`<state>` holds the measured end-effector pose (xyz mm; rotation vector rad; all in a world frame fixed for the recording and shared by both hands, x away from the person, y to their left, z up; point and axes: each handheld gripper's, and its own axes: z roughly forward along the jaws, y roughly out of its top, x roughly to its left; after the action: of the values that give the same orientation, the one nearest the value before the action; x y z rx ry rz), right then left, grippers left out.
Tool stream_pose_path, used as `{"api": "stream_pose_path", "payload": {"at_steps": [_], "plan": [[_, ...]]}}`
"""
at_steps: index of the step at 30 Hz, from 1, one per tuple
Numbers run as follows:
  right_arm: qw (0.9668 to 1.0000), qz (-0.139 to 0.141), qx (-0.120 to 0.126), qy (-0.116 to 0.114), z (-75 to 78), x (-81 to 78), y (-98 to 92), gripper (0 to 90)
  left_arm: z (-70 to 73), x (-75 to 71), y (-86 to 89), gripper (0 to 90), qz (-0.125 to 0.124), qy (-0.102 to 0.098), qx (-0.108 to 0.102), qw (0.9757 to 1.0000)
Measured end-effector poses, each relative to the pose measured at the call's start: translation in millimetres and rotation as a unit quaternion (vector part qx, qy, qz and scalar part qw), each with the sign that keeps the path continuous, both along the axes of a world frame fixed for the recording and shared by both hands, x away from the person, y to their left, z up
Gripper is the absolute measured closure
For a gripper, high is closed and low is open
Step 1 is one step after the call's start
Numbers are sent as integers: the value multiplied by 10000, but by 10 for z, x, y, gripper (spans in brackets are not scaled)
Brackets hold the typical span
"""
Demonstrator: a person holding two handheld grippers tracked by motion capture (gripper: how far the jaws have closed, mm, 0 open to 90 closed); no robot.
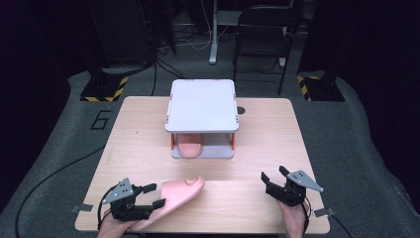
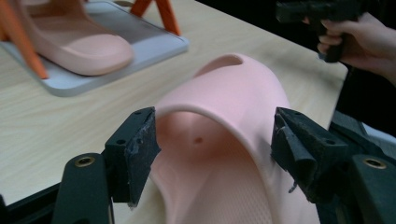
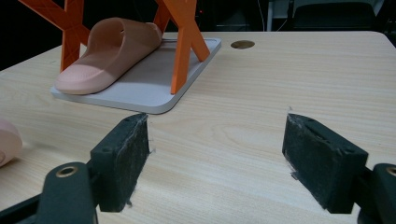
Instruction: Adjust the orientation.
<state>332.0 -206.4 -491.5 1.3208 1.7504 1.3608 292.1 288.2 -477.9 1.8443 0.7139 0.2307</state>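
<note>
Two jaws of left gripper (image 2: 215, 154) gape wide astride soft pink foam slipper (image 2: 224, 140); uneven closing risks strap buckling, slipping free. Right gripper (image 3: 219, 158) wide, empty.

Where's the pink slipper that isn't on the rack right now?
In the high view the loose pink slipper lies at the table's near-left edge, between the open jaws of the left gripper, in front of the rack.

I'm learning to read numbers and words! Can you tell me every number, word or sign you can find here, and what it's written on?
"6" is on the dark floor left of the table.
Yellow and black warning stripes, with no words, mark two stand bases on the floor.
No text shows on the slippers, the white shelf or the grippers.
</note>
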Motion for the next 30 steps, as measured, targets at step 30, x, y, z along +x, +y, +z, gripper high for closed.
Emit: {"api": "stream_pose_path", "payload": {"at_steps": [30], "plan": [[10000,2,9,29,-23,-19,-38,194,36,240,6,245,1033,-384,-145,9938]]}}
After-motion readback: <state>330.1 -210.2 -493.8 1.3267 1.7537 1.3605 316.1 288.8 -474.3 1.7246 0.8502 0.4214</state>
